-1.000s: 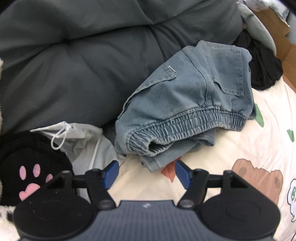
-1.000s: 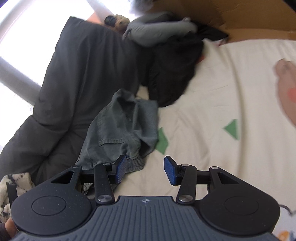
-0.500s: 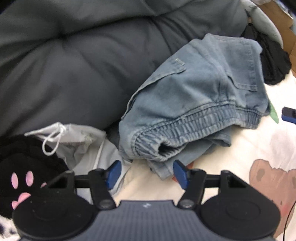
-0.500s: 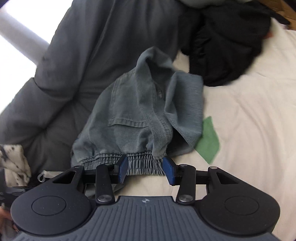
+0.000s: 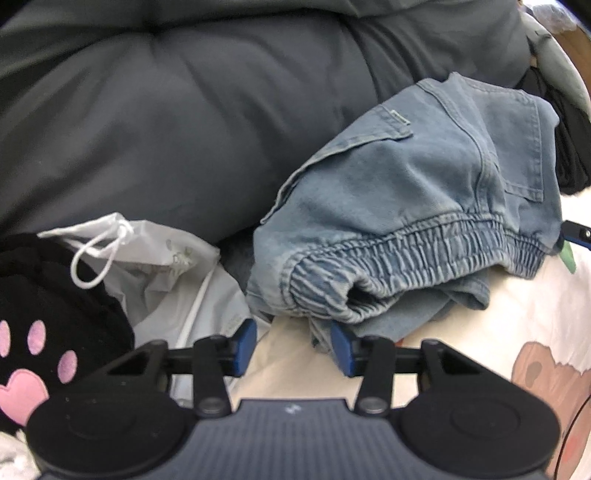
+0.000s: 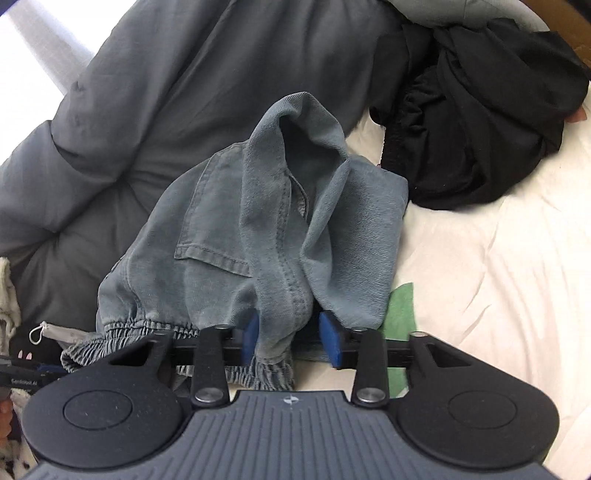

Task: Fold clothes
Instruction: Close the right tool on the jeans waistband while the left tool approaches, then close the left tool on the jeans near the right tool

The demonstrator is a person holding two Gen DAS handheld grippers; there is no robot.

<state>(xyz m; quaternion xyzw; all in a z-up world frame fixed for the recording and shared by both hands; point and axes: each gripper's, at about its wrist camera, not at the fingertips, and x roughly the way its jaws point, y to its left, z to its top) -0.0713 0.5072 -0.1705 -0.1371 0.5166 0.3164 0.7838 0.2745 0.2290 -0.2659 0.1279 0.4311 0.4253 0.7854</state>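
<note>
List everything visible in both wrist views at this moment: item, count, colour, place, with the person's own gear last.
denim shorts: one, faded blue, crumpled on the bed against the duvet, elastic waistband toward the cameras.
duvet: one, dark grey, bunched behind the shorts.
black garment: one, heaped beyond the shorts to the right.
drawstring bag: one, white, left of the shorts.
paw-print item: one, black with pink paw marks, far left.
bedsheet: one, cream with green and brown cartoon prints, under everything.
cardboard: brown, top right corner.
left claw: blue pads, open, just short of the waistband's left end.
right claw: blue pads, open, straddling a fold of the shorts by the waistband.
</note>
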